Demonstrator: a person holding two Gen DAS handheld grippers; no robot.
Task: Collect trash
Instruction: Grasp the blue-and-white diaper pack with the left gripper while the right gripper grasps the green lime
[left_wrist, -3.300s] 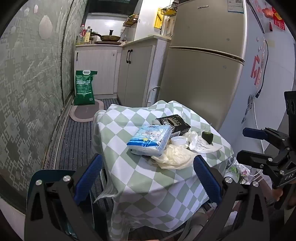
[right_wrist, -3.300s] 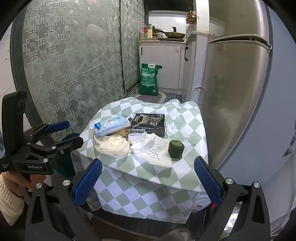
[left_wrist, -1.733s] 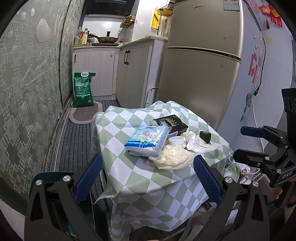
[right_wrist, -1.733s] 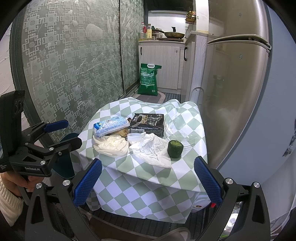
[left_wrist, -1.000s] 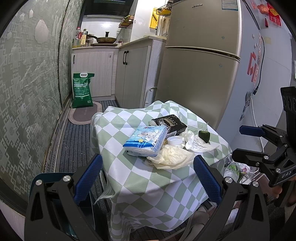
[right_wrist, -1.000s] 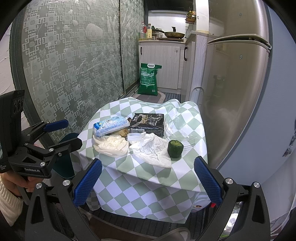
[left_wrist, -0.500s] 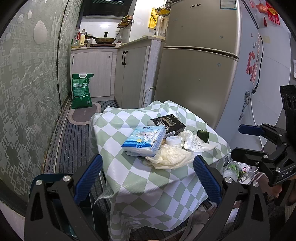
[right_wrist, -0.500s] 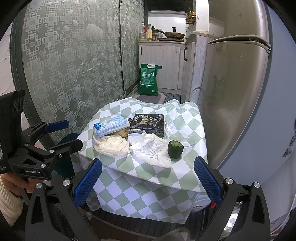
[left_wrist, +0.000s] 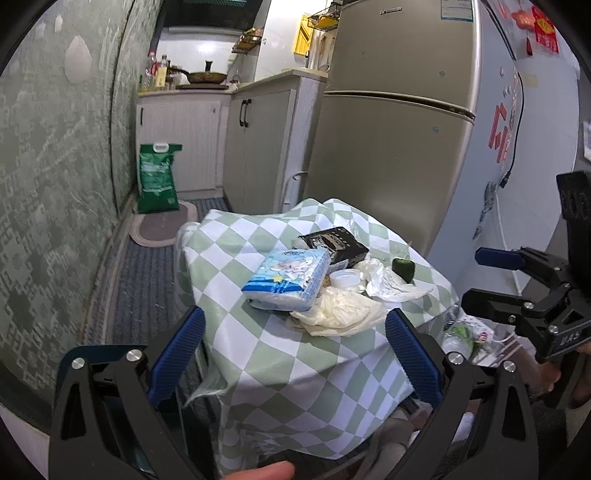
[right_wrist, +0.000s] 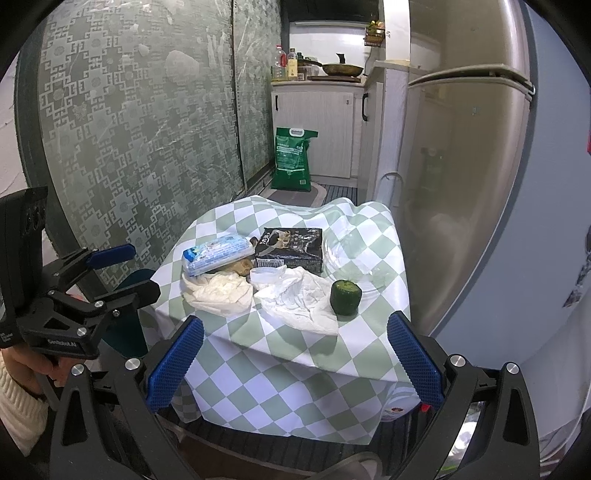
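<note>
Left wrist view: left tongs (left_wrist: 293, 345) spread wide, empty, short of the green-and-white checked counter (left_wrist: 258, 332). Crumpled cream plastic bag (left_wrist: 338, 308) lies near the counter's front edge, touching a blue-and-white tissue pack (left_wrist: 288, 278). Right wrist view: right tongs (right_wrist: 295, 356) likewise apart; crumpled white wrapper (right_wrist: 301, 297) beside a green pepper (right_wrist: 345, 297).

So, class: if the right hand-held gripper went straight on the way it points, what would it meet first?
Probably the crumpled white tissue at the near edge of the checked tablecloth, between the open fingers of the right hand-held gripper; depth is uncertain.
</note>
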